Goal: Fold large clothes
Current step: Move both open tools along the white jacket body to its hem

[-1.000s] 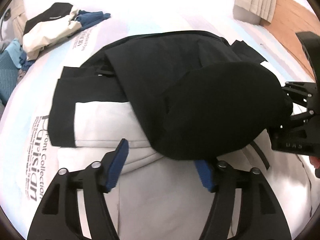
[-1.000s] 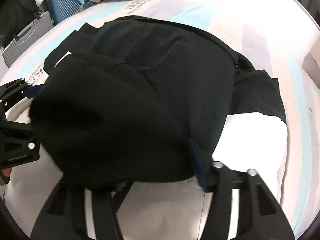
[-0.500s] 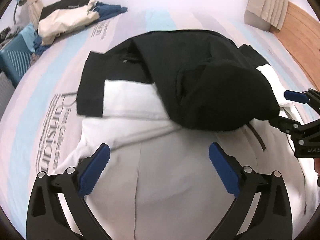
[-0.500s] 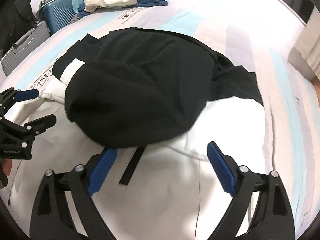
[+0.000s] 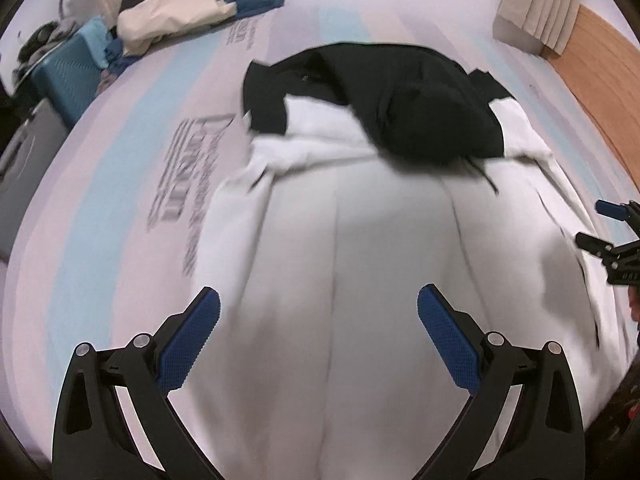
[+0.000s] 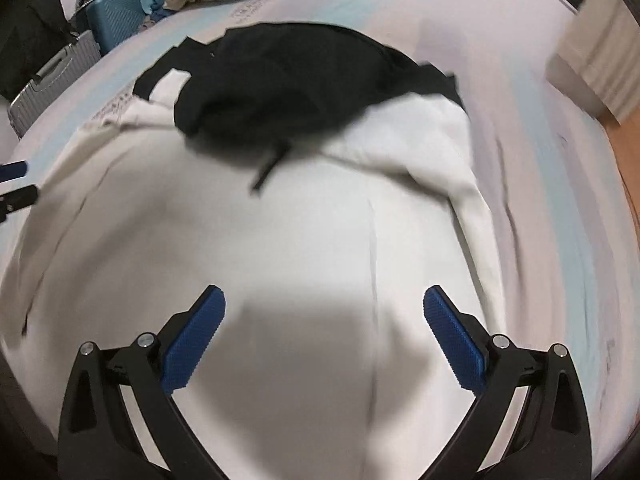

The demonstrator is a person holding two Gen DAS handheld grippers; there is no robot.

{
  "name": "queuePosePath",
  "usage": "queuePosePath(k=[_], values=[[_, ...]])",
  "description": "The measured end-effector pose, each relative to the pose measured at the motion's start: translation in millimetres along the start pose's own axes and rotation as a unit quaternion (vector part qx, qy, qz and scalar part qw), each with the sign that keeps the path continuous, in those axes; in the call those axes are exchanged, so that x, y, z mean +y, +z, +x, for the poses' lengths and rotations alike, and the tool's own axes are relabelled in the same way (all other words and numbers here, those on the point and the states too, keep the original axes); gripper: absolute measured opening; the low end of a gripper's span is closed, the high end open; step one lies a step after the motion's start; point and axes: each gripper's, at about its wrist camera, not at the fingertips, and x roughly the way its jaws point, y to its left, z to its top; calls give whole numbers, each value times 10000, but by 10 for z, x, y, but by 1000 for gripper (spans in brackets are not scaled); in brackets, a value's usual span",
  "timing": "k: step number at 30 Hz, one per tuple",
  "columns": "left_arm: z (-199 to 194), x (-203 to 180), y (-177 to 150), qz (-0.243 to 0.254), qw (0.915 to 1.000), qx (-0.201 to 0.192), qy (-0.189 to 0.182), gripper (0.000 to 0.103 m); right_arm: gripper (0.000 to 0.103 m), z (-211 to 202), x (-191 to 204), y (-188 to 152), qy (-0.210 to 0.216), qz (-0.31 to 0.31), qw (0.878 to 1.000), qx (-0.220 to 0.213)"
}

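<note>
The jacket [image 5: 360,240] lies spread on the bed [image 5: 100,220], its white body filling the centre and its black hood [image 5: 432,120] folded down over the top at 12 o'clock. The left gripper [image 5: 319,336] hovers above the white part at 6 o'clock, jaws wide and holding nothing. The right gripper [image 6: 324,332] likewise, jaws wide. A clothes pile [image 5: 180,20] sits at 11 o'clock.

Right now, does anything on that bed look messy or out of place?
Yes: the black hood is flopped over the white jacket, its drawstring trailing loose, and a heap of clothes sits unfolded at the bed's far corner.
</note>
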Motion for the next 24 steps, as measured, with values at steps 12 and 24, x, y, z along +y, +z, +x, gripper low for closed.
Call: queuePosePath(k=[12,24], values=[[-397,399,-1284,-159,9984,520,146,97,95,-473,-596,-1356,-30,1164,9899,805],[-359,557,-2070,-726,9905,1164,-10,97,95,-376,-1080,-2153,528,1971,9669,1532]])
